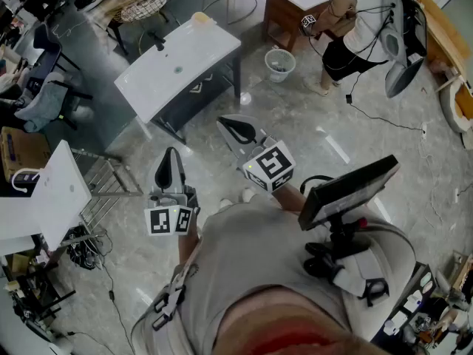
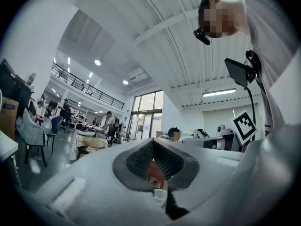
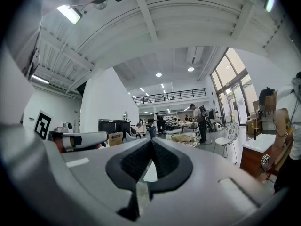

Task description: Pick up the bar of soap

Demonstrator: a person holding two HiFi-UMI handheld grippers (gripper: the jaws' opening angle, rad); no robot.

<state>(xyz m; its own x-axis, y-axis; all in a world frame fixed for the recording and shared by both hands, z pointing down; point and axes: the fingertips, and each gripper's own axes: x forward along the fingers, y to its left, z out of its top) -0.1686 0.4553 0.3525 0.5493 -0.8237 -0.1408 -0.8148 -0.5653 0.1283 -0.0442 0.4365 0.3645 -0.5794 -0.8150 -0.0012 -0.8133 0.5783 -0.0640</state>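
**Much Lies Beyond What the Cameras Resolve**

In the head view the person's own torso (image 1: pixel 281 287) fills the lower frame and hides the floor (image 1: pixel 310 124) beneath it. On the white tabletop (image 1: pixel 199 50) a dark speck (image 1: pixel 178 70) is too small to identify, and so are the contents of the waste bin (image 1: pixel 279 63). The wicker basket (image 1: pixel 144 4) is cut off by the top edge.

In the left gripper view the body of the left gripper (image 2: pixel 153 141) blocks the lower half. Between its fingers (image 2: pixel 136 161) only slivers show: something orange-brown (image 2: pixel 153 175) and a white rim (image 2: pixel 160 195). The right gripper (image 3: pixel 151 141) likewise masks the lower half of its own view, and the pale sliver (image 3: pixel 149 173) in its gap cannot be identified.
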